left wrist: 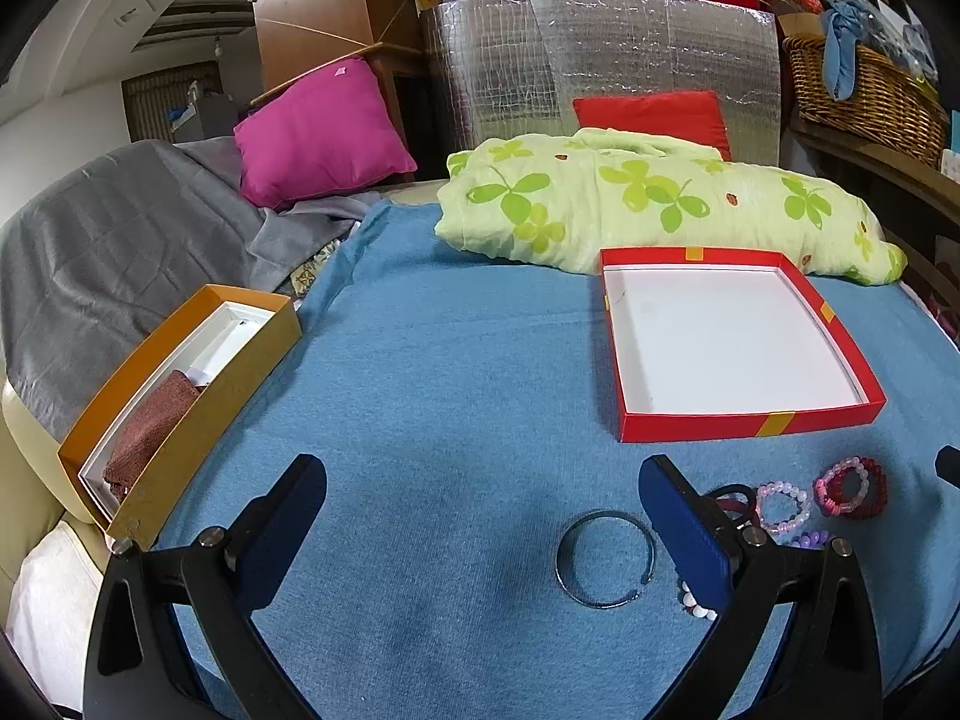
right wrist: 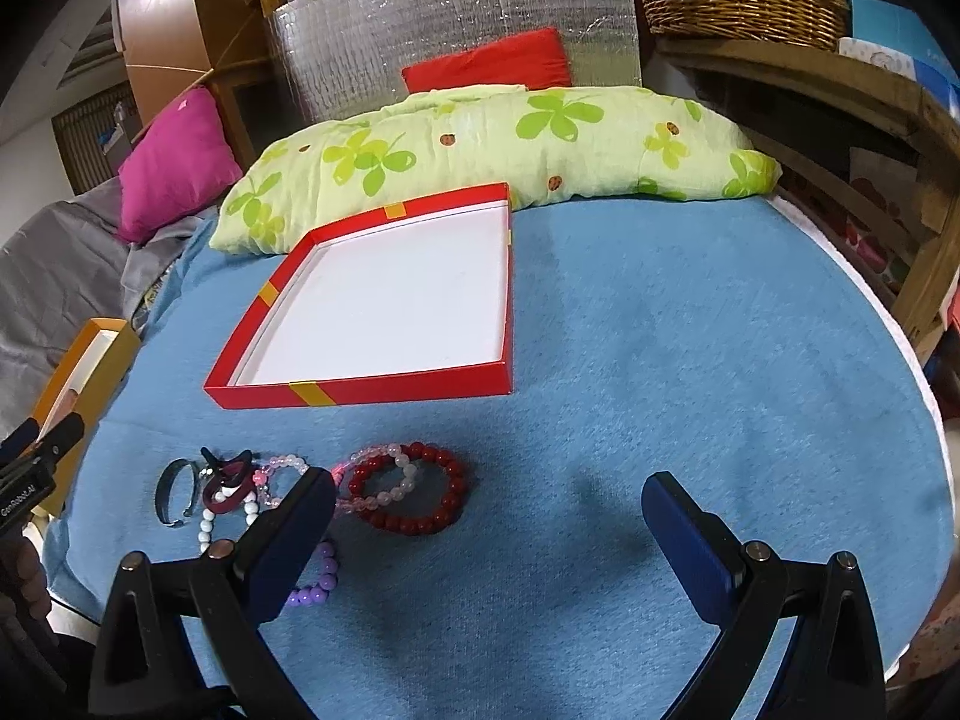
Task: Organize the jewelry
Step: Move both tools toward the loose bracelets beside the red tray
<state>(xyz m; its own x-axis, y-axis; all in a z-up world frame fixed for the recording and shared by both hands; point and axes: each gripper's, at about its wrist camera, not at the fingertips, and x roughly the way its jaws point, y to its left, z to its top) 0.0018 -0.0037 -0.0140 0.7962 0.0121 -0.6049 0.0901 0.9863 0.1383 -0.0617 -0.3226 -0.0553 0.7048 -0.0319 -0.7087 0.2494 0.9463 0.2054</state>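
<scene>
From the left wrist, the left gripper (left wrist: 483, 531) hovers with jaws spread over the blue surface (left wrist: 450, 360), the silver bangle (left wrist: 606, 558) between them. From the right wrist, the right gripper (right wrist: 487, 531), jaws also spread, hangs beside the bead bracelets (right wrist: 408, 495); the red tray (right wrist: 384, 390) looks empty. Nothing seems sorted yet; next comes pinching one piece.

Even indoor light, soft shadows, sharp focus, heavy fisheye bending, dark corners.

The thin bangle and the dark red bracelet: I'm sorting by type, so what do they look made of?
The thin bangle looks like polished metal: a grey open ring with glints. The dark red bracelet looks like glossy round beads, glass, stone or plastic; I cannot tell which.
</scene>
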